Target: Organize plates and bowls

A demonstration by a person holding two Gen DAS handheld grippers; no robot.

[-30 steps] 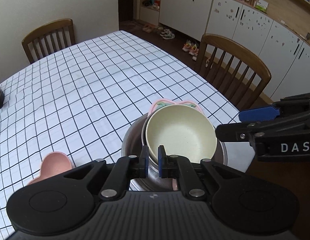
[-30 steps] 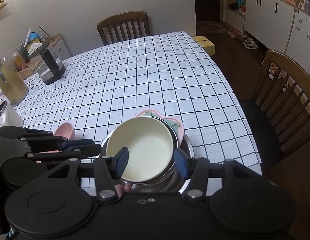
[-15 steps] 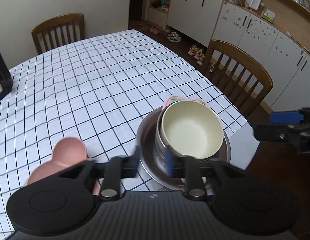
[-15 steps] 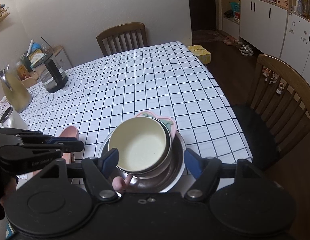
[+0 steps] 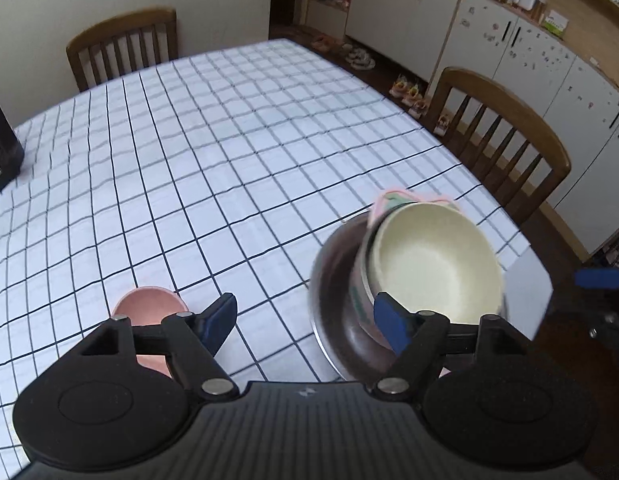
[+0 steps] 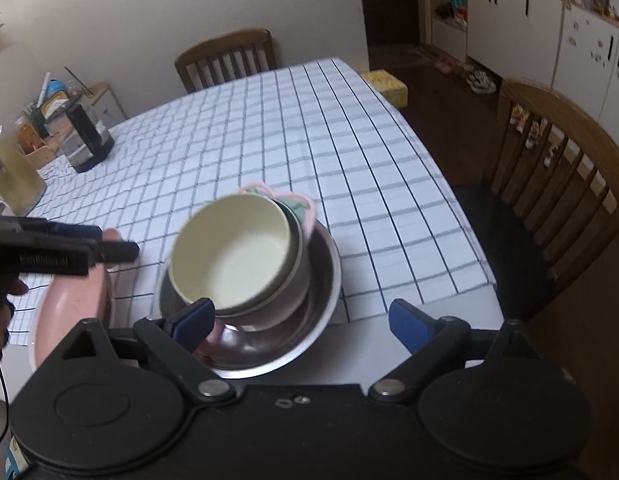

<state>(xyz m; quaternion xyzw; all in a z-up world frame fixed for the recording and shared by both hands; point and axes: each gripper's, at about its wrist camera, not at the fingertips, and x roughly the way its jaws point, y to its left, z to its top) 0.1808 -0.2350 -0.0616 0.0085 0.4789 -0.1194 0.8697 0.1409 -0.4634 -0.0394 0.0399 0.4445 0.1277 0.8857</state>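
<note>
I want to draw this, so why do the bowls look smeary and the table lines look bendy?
Left wrist view: the cream bowl and steel bowl are smeared by motion blur, and the fisheye lens bows the checked tablecloth lines. Right wrist view: same blur on the cream bowl; dim, soft light, no glare.

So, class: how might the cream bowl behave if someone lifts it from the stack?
The cream bowl looks matte and thin-walled, so probably light and stiff. It sits tilted inside the steel bowl, so it may rock or slide out. Its smooth rim could slip in a pinch.
</note>
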